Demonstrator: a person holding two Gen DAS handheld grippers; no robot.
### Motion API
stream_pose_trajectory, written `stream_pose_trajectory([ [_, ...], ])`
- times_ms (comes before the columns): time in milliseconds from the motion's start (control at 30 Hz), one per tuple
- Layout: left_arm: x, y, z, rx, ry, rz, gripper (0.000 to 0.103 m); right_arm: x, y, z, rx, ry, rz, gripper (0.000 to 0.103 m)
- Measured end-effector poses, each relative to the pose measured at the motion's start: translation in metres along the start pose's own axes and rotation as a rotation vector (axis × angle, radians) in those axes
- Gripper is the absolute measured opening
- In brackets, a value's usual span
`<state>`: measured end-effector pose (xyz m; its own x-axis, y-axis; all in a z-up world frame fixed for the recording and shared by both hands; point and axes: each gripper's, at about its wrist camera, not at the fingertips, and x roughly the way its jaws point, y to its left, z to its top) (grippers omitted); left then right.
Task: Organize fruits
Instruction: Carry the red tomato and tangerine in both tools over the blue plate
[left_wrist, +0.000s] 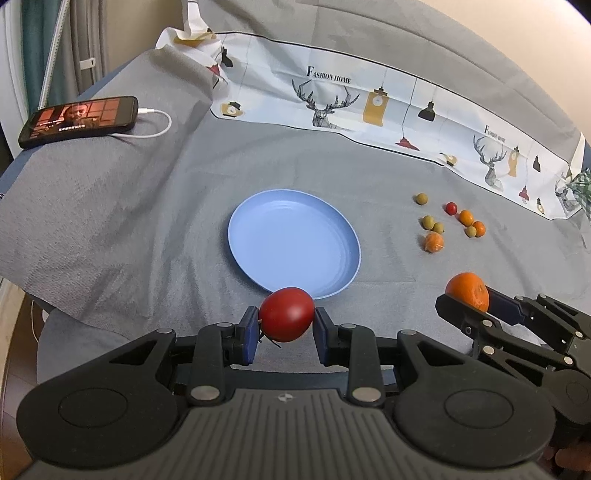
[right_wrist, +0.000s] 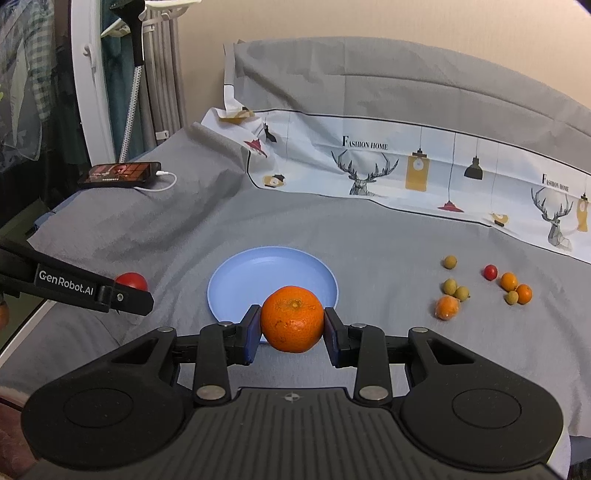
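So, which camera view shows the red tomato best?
The left wrist view. There the red tomato sits whole and close between the pads of the left gripper, near the blue plate. The right wrist view shows only part of it, far at the left, behind the left gripper's finger.

My left wrist camera sits just behind my left gripper (left_wrist: 286, 325) and looks forward and steeply down along its fingers, close over the near rim of the round pale-blue plastic plate (left_wrist: 258, 236) on the grey cloth-covered surface (left_wrist: 129, 221). My right wrist camera sits likewise behind my right gripper (right_wrist: 292, 330), tilted less steeply, so it takes in more of the beige wall (right_wrist: 369, 22). Both views share the plate (right_wrist: 240, 273), the scattered small fruits (left_wrist: 450, 223) (right_wrist: 484, 286), the deer-printed white sheet (left_wrist: 369, 103) (right_wrist: 406, 170), the black smartphone (left_wrist: 79, 120) (right_wrist: 120, 174), and each other's gripper.
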<state>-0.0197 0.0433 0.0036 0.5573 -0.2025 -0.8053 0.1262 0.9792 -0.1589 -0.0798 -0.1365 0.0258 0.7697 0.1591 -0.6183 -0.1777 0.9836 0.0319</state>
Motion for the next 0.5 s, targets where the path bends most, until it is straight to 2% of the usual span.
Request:
stream_pose_trajectory([
  [500, 0.051, 0.009, 0.043, 0.000, 0.030, 0.041, 0.034, 0.054, -0.004, 0.007, -0.013, 0.085, -0.021, 0.037],
])
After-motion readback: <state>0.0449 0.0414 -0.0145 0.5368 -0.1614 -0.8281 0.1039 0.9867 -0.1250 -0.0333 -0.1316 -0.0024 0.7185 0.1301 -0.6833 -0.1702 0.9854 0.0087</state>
